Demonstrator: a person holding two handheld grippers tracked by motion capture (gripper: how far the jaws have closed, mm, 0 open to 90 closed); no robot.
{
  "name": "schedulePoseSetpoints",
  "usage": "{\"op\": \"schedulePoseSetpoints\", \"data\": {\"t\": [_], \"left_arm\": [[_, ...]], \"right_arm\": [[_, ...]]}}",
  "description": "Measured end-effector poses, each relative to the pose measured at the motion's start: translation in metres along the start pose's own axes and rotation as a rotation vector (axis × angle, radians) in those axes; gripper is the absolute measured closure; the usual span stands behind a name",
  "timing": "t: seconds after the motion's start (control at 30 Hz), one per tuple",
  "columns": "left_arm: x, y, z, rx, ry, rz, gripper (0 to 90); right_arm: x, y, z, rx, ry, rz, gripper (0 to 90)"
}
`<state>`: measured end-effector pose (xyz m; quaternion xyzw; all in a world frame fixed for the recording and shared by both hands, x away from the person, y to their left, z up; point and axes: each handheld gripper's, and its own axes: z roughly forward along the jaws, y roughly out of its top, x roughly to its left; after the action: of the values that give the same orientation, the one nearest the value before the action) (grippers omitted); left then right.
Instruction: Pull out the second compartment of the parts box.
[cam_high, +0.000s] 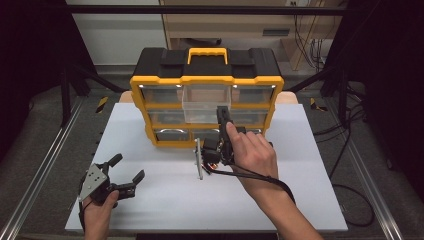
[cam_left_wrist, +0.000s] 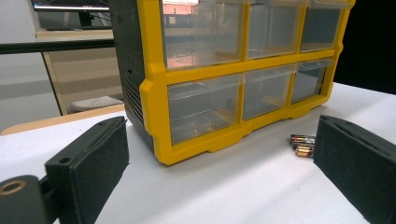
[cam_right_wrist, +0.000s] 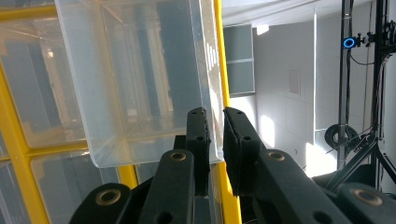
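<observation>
A yellow and black organizer (cam_high: 206, 75) with clear drawers stands at the back of the white table (cam_high: 175, 200). Its top middle drawer (cam_high: 206, 105) is pulled out toward me. My right gripper (cam_high: 223, 116) is raised in front of it. In the right gripper view the gripper (cam_right_wrist: 215, 116) is shut on the front wall of that clear drawer (cam_right_wrist: 140, 79). My left gripper (cam_high: 130, 166) rests open near the table's front left corner, nothing between its fingers (cam_left_wrist: 93, 158). It looks toward the organizer (cam_left_wrist: 154, 93) from the left.
Two or three small batteries (cam_left_wrist: 302, 144) lie on the table in front of the organizer's lower drawers. A black frame and metal rails run along both sides of the table. Cables hang at the right.
</observation>
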<state>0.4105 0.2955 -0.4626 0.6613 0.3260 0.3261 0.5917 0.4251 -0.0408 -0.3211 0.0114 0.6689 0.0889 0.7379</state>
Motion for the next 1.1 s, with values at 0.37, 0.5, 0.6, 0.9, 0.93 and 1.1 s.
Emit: {"op": "schedulePoseSetpoints", "data": {"t": [0.37, 0.5, 0.6, 0.9, 0.93, 1.1], "left_arm": [[0.0, 0.0, 0.0, 0.001, 0.0, 0.001, 3.3], [0.0, 0.0, 0.0, 0.001, 0.0, 0.0, 3.3], [0.0, 0.0, 0.0, 0.001, 0.0, 0.0, 3.3], [0.0, 0.0, 0.0, 0.002, -0.001, 0.001, 3.3], [0.0, 0.0, 0.0, 0.002, -0.001, 0.001, 3.3], [0.0, 0.0, 0.0, 0.004, -0.003, 0.001, 3.3]], "right_arm": [[-0.002, 0.002, -0.01, -0.002, 0.014, 0.004, 80.5], [-0.003, 0.002, -0.013, -0.005, 0.014, 0.001, 80.4], [-0.004, 0.002, -0.016, -0.007, 0.017, 0.0, 80.3], [-0.004, 0.004, -0.019, -0.008, 0.017, -0.003, 79.8], [-0.004, 0.004, -0.019, -0.009, 0.017, -0.006, 79.7], [0.0, 0.005, -0.02, -0.008, 0.007, -0.028, 79.5]]}}
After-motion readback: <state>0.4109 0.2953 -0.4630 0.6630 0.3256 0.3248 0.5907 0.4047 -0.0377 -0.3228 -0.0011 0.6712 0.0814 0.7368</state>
